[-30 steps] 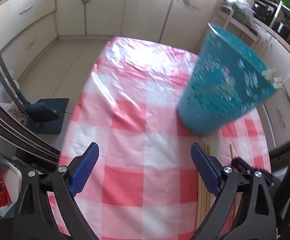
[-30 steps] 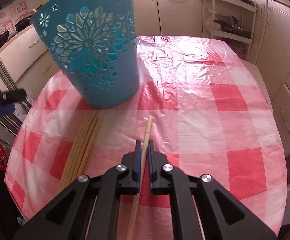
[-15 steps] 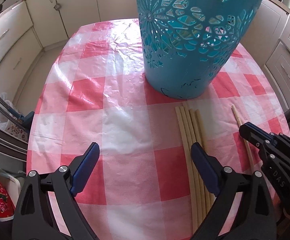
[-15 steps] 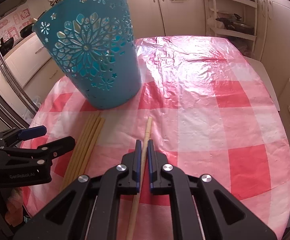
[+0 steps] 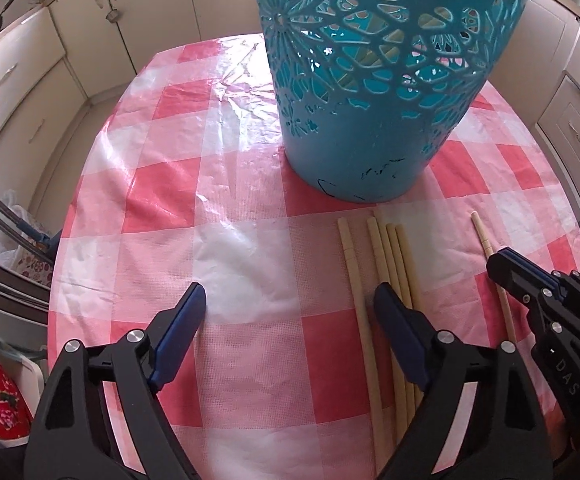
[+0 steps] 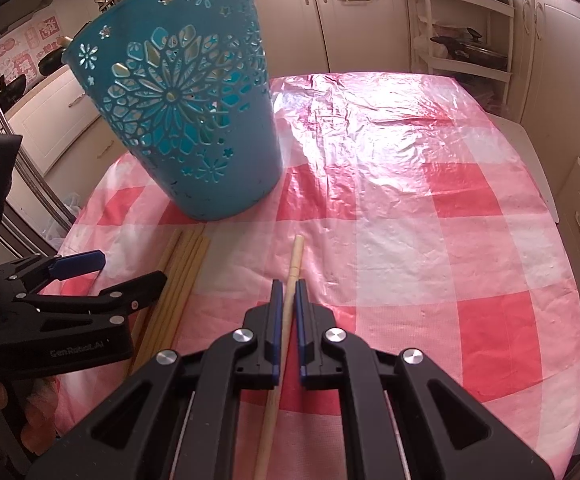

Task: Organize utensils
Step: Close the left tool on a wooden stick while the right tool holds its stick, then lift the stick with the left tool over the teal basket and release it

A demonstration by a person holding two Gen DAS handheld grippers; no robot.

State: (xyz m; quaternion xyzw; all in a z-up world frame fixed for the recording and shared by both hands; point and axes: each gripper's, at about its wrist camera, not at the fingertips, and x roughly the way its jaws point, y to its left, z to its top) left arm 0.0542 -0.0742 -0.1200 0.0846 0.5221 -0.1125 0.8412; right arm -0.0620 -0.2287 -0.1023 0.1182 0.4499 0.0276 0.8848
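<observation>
One chopstick [image 6: 286, 312] lies on the checked surface [image 6: 430, 240], apart from the rest, and the right tongs [image 6: 286, 304] are clamped on it, their blue pads tight against its sides. It looks level with the cloth, so by my reading it is gripped but not lifted. A bundle [image 5: 386, 264] of four or five more chopsticks lies side by side just left of it, their far ends close to the foot of the blue bin [image 5: 370, 80]. The left tongs [image 5: 286, 304] are spread wide and empty, low over the surface, with their right pad at the bundle's edge.

Judging by this, the sorting is under way: pale sticks show through the bin's cut-outs, so some seem to be stowed already, while the gripped one and the whole bundle remain.

The right view shows the grip itself, the bin's rim and a stick end poking above it. The left view hides the grip behind the tongs' black body, yet it shows the bundle's separate sticks and the bin's scuffed base plainly.
</observation>
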